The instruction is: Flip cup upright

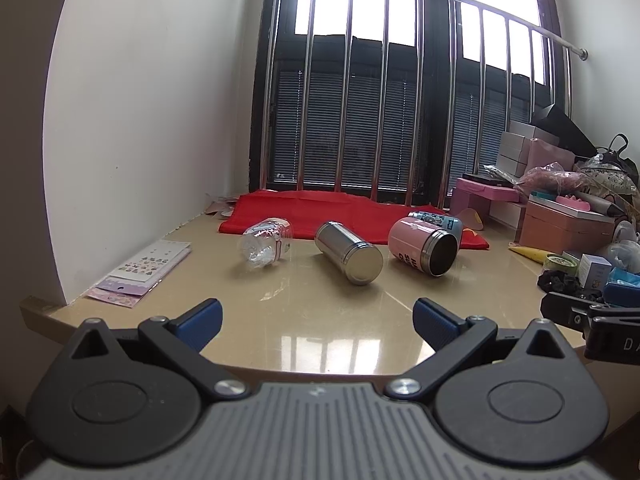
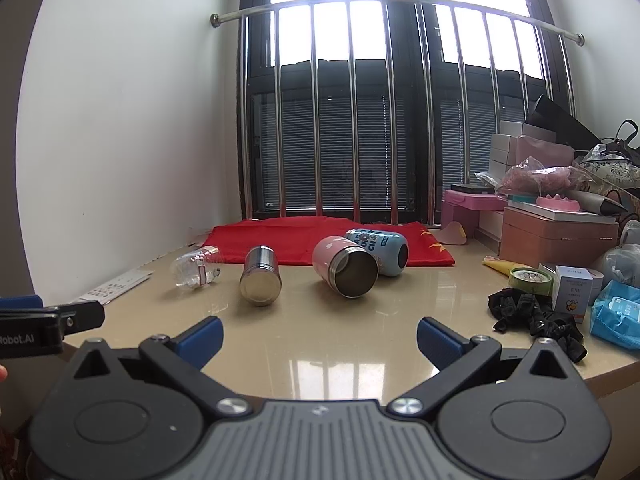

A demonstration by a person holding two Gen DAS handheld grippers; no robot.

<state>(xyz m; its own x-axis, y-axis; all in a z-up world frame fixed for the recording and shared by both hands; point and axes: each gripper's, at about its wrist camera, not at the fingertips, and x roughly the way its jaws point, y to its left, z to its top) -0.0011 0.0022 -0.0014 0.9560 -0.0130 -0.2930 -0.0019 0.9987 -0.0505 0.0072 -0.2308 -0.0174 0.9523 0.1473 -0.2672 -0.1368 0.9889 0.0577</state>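
Several cups lie on their sides on the beige table (image 1: 320,320). A clear plastic cup (image 1: 266,243) (image 2: 197,268) is at the left, then a steel cup (image 1: 349,252) (image 2: 261,276). A pink cup (image 1: 423,246) (image 2: 345,266) has its open mouth toward me. A blue cup (image 1: 436,221) (image 2: 378,250) lies behind it. My left gripper (image 1: 317,324) is open and empty, near the table's front edge. My right gripper (image 2: 319,338) is open and empty, also at the front edge. The right gripper shows at the right edge of the left wrist view (image 1: 592,316).
A red cloth (image 1: 340,214) (image 2: 320,244) lies behind the cups, under the barred window. Sticker sheets (image 1: 144,272) lie at the left by the wall. Boxes, bags, a black cloth (image 2: 536,316) and small packages crowd the right side (image 2: 560,236).
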